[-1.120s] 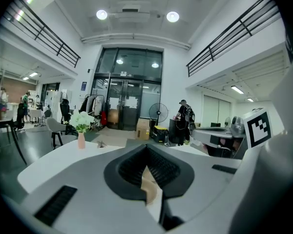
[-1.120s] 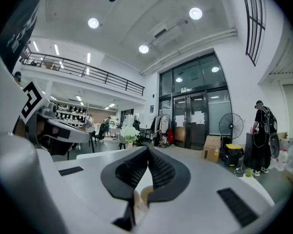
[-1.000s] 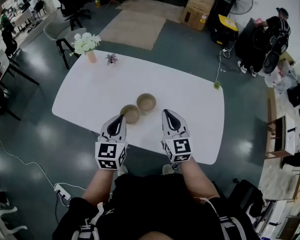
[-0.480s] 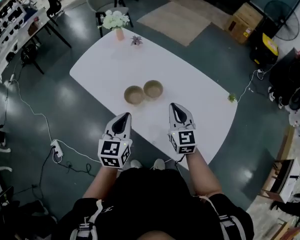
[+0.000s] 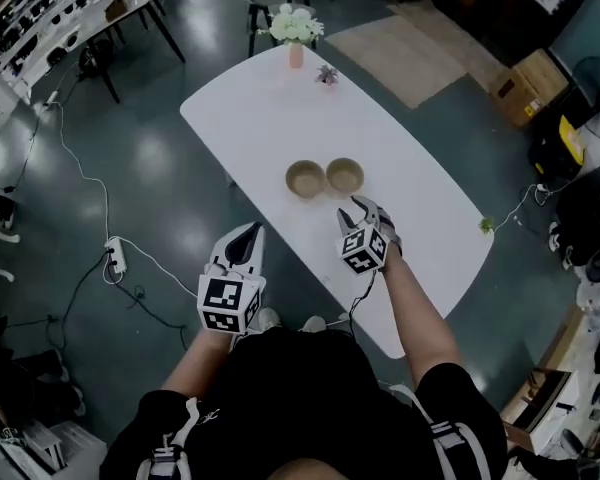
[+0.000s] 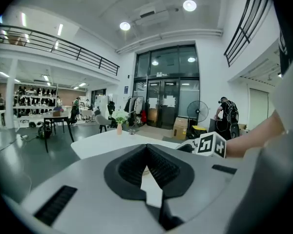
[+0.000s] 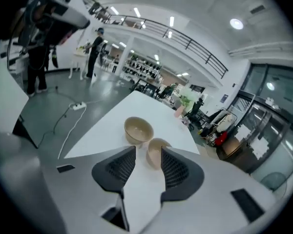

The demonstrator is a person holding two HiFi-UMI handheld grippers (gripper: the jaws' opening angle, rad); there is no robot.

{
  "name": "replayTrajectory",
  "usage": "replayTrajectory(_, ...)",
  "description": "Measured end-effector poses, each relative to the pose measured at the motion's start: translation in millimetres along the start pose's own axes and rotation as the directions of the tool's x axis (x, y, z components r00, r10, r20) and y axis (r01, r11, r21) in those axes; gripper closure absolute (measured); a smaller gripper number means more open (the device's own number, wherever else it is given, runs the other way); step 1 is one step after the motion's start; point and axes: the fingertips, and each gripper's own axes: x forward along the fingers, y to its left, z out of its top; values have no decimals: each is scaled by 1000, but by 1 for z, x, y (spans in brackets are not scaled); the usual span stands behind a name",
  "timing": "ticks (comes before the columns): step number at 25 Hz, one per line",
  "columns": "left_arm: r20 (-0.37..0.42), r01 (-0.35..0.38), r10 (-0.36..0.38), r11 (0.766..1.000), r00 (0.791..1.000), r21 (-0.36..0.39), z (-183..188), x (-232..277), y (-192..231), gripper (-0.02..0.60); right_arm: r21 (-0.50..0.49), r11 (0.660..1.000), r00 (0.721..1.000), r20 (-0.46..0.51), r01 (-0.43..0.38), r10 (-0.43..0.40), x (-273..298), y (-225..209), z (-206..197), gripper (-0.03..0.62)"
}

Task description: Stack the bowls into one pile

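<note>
The head view is dim and muted. The white table [image 5: 280, 118] is its brightest area, and the dark floor [image 5: 150, 158] carries soft patches of glare. Straight lines bow toward the frame edges. Both gripper views sit inside a black circular vignette with strong wide-angle bending. Round ceiling lights [image 6: 189, 5] glow at the top of the left gripper view, whose bottom foreground is soft.

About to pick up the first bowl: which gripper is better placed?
Likely right: the right gripper, jaws opening with nothing gripped, faces the right-hand bowl; the left gripper is shut, off the table.
</note>
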Motion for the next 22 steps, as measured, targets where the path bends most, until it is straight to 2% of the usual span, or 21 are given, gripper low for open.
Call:
replayTrajectory(3, -3, -45, 45, 999, 999, -8, -2, -17, 18, 568, -138, 990, 995, -103, -30, 16, 31, 9, -13, 414)
replayTrajectory(6, -16, -107, 106, 994, 994, -18, -8, -33, 40, 568, -221, 974, 982, -187, -55, 14, 60, 14, -25, 416)
replayTrajectory(11, -13, -197, 197, 980, 980, -37, -16, -53, 67, 568, -283, 956, 963, -270, -82, 2, 97, 13, -39, 422)
replayTrajectory(16, -6, -249, 249, 968, 969, -40, -16, -72, 84, 568, -319, 942, 945, -327, -106, -5, 113, 18, -44, 441)
replayTrajectory(18, -4, -260, 260, 965, 966, -38, -16, -78, 86, 568, -324, 940, 938, -346, -106, -14, 114, 19, -48, 478)
replayTrajectory(20, 0, -267, 267, 963, 964, -38, -16, -82, 88, 568, -333, 938, 938, -346, -96, -27, 114, 18, -48, 541)
replayTrajectory(22, 6, -272, 272, 961, 962, -39, -16, -83, 90, 568, -340, 936, 943, -331, -87, -33, 112, 17, -42, 546)
